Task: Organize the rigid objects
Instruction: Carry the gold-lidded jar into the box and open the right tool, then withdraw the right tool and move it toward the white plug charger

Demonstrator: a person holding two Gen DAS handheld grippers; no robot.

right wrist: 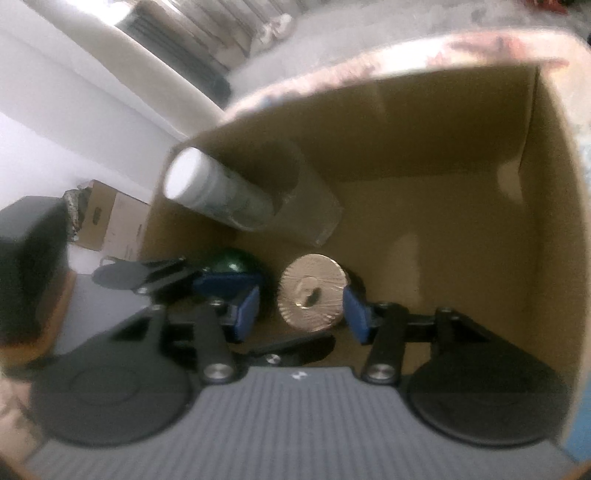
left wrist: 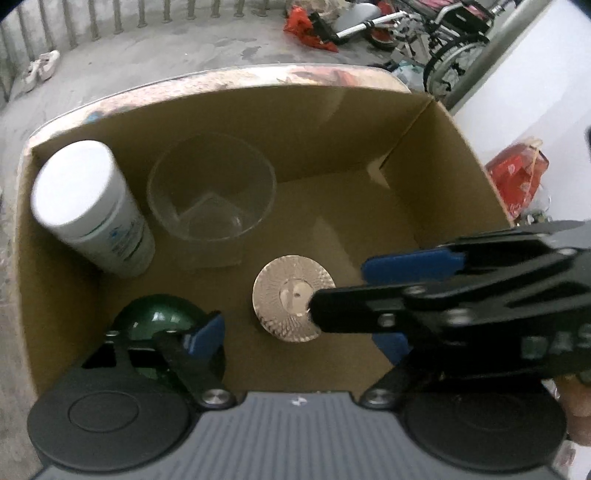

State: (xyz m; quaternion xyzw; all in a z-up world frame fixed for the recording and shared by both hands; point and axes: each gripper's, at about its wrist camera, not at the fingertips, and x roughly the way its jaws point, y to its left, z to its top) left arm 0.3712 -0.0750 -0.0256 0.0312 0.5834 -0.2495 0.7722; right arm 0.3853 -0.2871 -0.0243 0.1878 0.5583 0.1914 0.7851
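A cardboard box (left wrist: pixel 332 140) holds a white bottle (left wrist: pixel 88 210) at the left, a clear glass bowl (left wrist: pixel 212 195) beside it, a dark green round object (left wrist: pixel 159 317) at the near left, and a ribbed silver disc (left wrist: pixel 291 295) in the middle. My left gripper (left wrist: pixel 299 339) is open above the box floor, its left finger over the green object. My right gripper (right wrist: pixel 303 306) reaches in from the right, open, with the silver disc (right wrist: pixel 312 295) between its blue pads (right wrist: pixel 356 314); contact is unclear. The bottle (right wrist: pixel 218 195) and green object (right wrist: pixel 229 260) also show there.
The box stands on a concrete floor (left wrist: pixel 166 51). A wheelchair (left wrist: pixel 450 37) and red bags (left wrist: pixel 306 26) lie beyond it, a red packet (left wrist: pixel 517 177) to its right. A smaller cardboard box (right wrist: pixel 114 218) and a dark object (right wrist: pixel 29 258) sit at the left.
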